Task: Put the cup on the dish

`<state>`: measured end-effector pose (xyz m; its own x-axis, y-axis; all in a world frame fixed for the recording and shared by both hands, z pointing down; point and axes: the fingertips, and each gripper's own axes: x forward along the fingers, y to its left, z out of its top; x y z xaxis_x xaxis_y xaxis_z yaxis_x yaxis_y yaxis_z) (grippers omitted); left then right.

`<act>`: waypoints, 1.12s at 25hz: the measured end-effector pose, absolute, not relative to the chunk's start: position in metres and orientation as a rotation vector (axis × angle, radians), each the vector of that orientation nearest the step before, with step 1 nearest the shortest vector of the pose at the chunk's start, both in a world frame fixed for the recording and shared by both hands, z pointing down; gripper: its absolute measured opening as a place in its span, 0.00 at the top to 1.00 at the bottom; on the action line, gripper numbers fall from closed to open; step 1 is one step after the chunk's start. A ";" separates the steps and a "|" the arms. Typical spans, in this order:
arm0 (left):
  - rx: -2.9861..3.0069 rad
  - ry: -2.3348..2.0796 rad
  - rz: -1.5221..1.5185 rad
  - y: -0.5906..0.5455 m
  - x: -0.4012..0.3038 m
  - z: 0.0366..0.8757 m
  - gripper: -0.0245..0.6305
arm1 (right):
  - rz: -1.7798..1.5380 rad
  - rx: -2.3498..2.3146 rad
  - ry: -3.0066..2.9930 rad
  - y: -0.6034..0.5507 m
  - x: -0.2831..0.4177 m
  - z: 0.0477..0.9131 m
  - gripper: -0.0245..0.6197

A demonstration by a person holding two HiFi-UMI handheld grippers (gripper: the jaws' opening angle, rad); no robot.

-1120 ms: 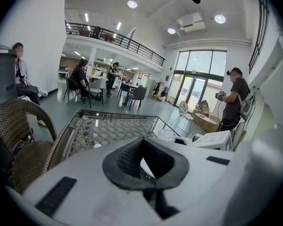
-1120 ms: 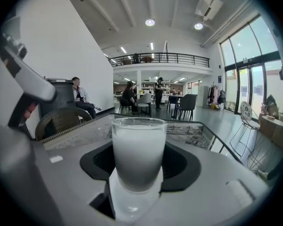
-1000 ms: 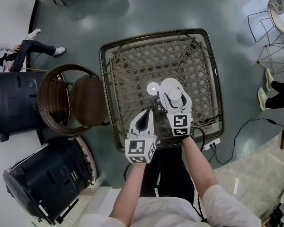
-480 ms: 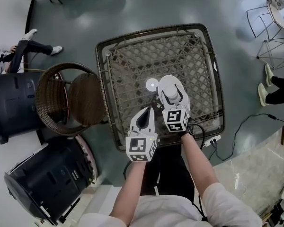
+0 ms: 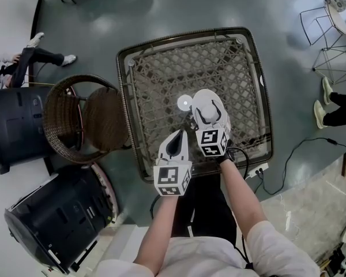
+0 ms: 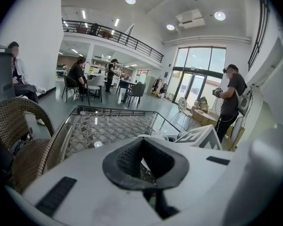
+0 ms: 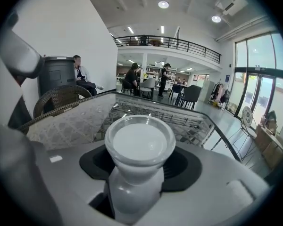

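Note:
A small white dish (image 5: 185,103) lies on the glass-topped wicker table (image 5: 161,74), near its middle. My right gripper (image 5: 208,100) hovers just right of the dish, shut on a white cup (image 5: 207,115). In the right gripper view the cup (image 7: 139,145) stands between the black pads (image 7: 184,166) with its round rim facing the camera. My left gripper (image 5: 178,138) hangs over the table's near edge, below the dish and left of the right gripper. Its jaws are shut with nothing in them, as the left gripper (image 6: 145,161) view also shows.
A round wicker chair (image 5: 83,120) stands against the table's left side. Two black bins (image 5: 17,128) (image 5: 57,224) sit further left. A power strip with a cable (image 5: 256,172) lies on the floor by the table's near right corner. People's legs show at both picture edges.
My right gripper has carried the cup a little further away from my body, closer alongside the dish. The left gripper has stayed where it was.

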<state>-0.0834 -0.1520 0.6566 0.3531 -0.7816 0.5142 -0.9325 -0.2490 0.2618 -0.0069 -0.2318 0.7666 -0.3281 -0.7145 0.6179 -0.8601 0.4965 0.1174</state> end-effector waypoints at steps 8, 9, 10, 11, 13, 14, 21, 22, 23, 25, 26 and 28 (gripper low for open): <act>2.089 -1.500 0.379 -0.151 -0.087 0.651 0.96 | 0.481 1.291 -2.173 -0.234 -0.009 0.764 0.25; 2.088 -1.504 0.377 -0.151 -0.088 0.650 0.96 | 0.490 1.290 -2.178 -0.232 -0.009 0.762 0.24; 2.088 -1.508 0.374 -0.151 -0.089 0.648 0.96 | 0.500 1.293 -2.184 -0.230 -0.008 0.759 0.24; 2.088 -1.511 0.370 -0.152 -0.090 0.646 0.96 | 0.511 1.298 -2.190 -0.228 -0.007 0.755 0.24; 2.089 -1.518 0.360 -0.152 -0.091 0.639 0.96 | 0.539 1.313 -2.199 -0.222 -0.002 0.745 0.24; 2.091 -1.521 0.355 -0.152 -0.091 0.635 0.96 | 0.555 1.325 -2.204 -0.219 0.001 0.738 0.24; 2.159 -1.533 0.323 -0.152 -0.091 0.593 0.96 | 0.498 1.446 -2.224 -0.193 0.025 0.662 0.52; 2.174 -1.532 0.315 -0.151 -0.090 0.584 0.96 | 0.479 1.466 -2.231 -0.188 0.027 0.648 0.55; 2.187 -1.529 0.300 -0.150 -0.088 0.575 0.96 | 0.459 1.485 -2.240 -0.184 0.028 0.634 0.58; 2.215 -1.525 0.266 -0.147 -0.085 0.557 0.96 | 0.415 1.518 -2.262 -0.176 0.029 0.606 0.65; 2.231 -1.526 0.251 -0.146 -0.083 0.548 0.96 | 0.389 1.531 -2.277 -0.173 0.028 0.591 0.67; 2.265 -1.533 0.220 -0.145 -0.079 0.530 0.96 | 0.337 1.558 -2.313 -0.168 0.025 0.561 0.73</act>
<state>-0.0793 -0.1445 0.5300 0.3878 -0.8551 0.3440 -0.9174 -0.3220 0.2339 0.0248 -0.1678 0.5611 -0.3468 -0.8492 0.3983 -0.9275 0.3736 -0.0110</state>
